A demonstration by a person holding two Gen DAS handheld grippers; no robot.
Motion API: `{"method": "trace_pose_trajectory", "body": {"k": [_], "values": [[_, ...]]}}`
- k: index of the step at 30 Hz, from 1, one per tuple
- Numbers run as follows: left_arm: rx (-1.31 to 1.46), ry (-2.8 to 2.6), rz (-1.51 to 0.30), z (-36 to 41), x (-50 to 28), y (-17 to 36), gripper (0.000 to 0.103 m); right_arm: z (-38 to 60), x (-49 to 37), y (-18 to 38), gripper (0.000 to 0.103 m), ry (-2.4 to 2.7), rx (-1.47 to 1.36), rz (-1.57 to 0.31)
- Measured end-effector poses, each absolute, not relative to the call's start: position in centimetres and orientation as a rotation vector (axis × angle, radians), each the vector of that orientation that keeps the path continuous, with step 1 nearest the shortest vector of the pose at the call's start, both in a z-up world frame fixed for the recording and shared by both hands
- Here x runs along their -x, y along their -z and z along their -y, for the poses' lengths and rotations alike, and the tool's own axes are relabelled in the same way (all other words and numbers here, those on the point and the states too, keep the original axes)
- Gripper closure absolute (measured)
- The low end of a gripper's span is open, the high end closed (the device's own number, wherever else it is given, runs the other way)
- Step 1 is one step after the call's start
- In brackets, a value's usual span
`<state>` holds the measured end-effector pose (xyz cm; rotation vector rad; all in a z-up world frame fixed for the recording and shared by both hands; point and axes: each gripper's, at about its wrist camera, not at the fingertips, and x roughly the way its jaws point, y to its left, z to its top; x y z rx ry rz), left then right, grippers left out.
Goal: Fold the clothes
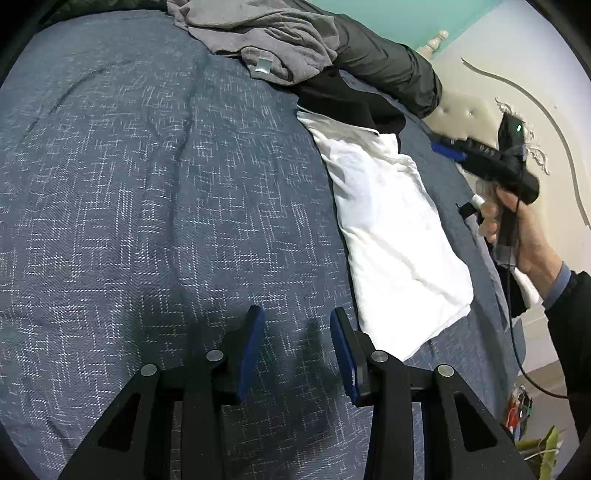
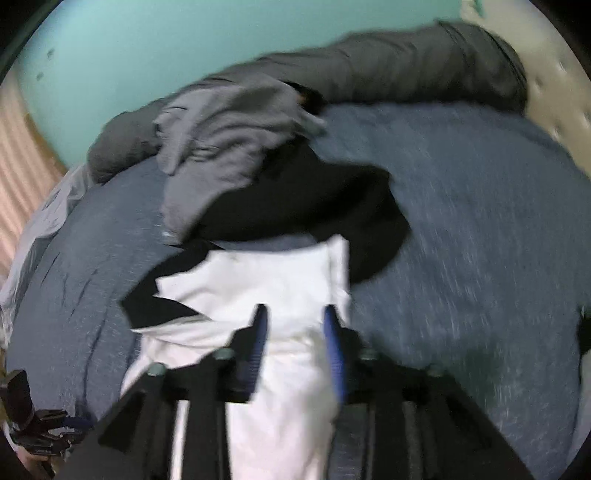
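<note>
Soft folded white garment [image 1: 391, 236] on woven bedspread [image 1: 147, 184]

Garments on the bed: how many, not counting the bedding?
3. White garment, folded, lies near the bed's edge; black garment lies partly on its far end; grey garment is crumpled beyond that, against the dark quilt. More may be hidden under the pile.

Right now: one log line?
task: fold clothes | white garment: folded on bed | left gripper: open, empty | right gripper: open, above garment

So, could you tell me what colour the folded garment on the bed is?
White; the folded garment shows best in the left wrist view.
</note>
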<state>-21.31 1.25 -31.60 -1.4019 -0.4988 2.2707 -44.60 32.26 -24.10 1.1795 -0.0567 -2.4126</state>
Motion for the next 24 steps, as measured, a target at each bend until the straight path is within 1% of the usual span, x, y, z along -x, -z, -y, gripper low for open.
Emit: {"method": "trace_pose_trajectory", "body": {"k": [3,6,16,17,18,19,21,24], "values": [[1.402,-2.269,0.499,-1.4,21.3,31.6,0.063,-27.4,43.5,23.5,0.065,2.27,-1.119,-0.109],[1.4,-2.269,0.501,-1.4,21.3,31.5,0.063,-22.5,42.5,24.1,0.064,2.181,-1.08,-0.285],[1.393,-2.273,0.521,-0.8,21.5,31.4,0.063,-17.4,43.0,26.6,0.064,2.139,-1.148,-0.369],[1.393,-2.273,0.522,-0.8,21.5,31.4,0.063,-17.4,43.1,26.5,0.066,2.144,-1.145,-0.369],[1.392,-2.273,0.524,-0.8,21.5,31.4,0.063,-17.3,43.2,26.5,0.078,2.149,-1.142,-0.369],[1.393,-2.273,0.526,-0.7,21.5,31.5,0.063,-17.3,43.3,26.5,0.087,2.154,-1.14,-0.369],[1.393,-2.274,0.53,-0.6,21.6,31.5,0.063,-17.4,44.0,26.0,0.091,2.186,-1.125,-0.355],[1.398,-2.273,0.534,-0.6,21.6,31.7,0.063,-18.1,45.6,25.0,0.093,2.245,-1.118,-0.31]]}}
